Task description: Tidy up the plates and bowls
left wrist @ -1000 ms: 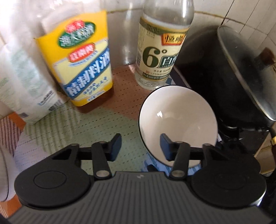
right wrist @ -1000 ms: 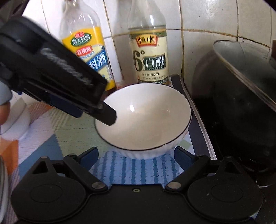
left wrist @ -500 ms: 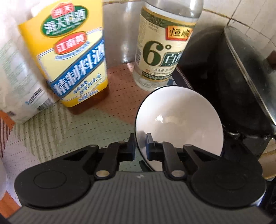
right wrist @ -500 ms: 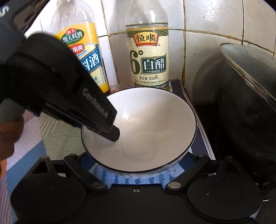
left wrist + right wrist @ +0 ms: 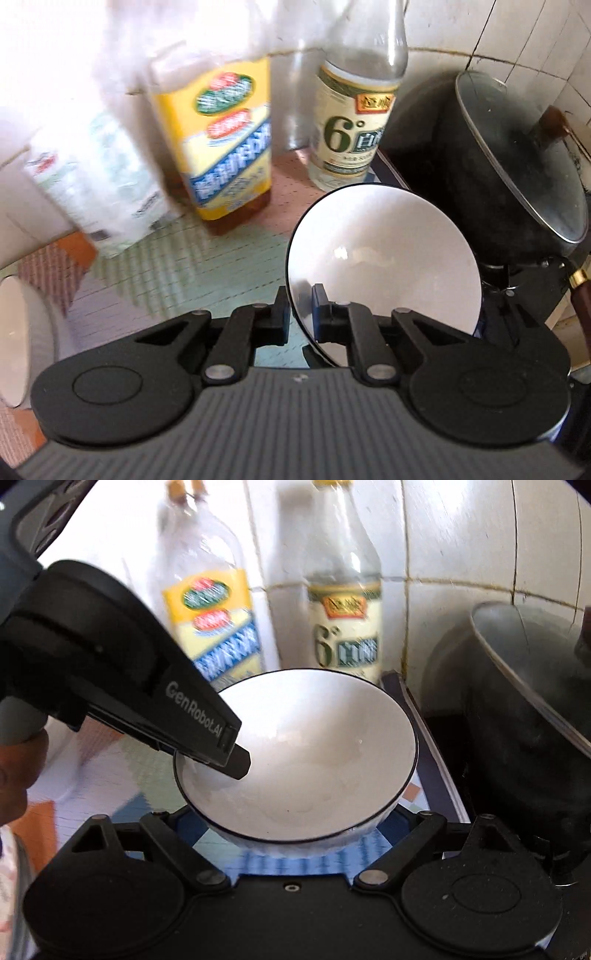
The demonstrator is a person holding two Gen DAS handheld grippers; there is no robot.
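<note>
My left gripper (image 5: pixel 298 314) is clamped on the near rim of the white, black-edged bowl (image 5: pixel 388 258), now raised off the mat (image 5: pixel 166 273) beside the pot (image 5: pixel 480 177). My right gripper (image 5: pixel 295 834) stays spread beneath it.

So the bowl (image 5: pixel 384 258) sat out front on the mat (image 5: pixel 184 273), two bottles (image 5: pixel 232 147) (image 5: pixel 351 125) side by side behind it against the tiled wall (image 5: pixel 461 535), a lidded pot (image 5: pixel 498 166) off to its right, and a bag (image 5: pixel 99 177) left of the bottles.

Close wrist views, both facing bowl (image 5: pixel 384 258)
</note>
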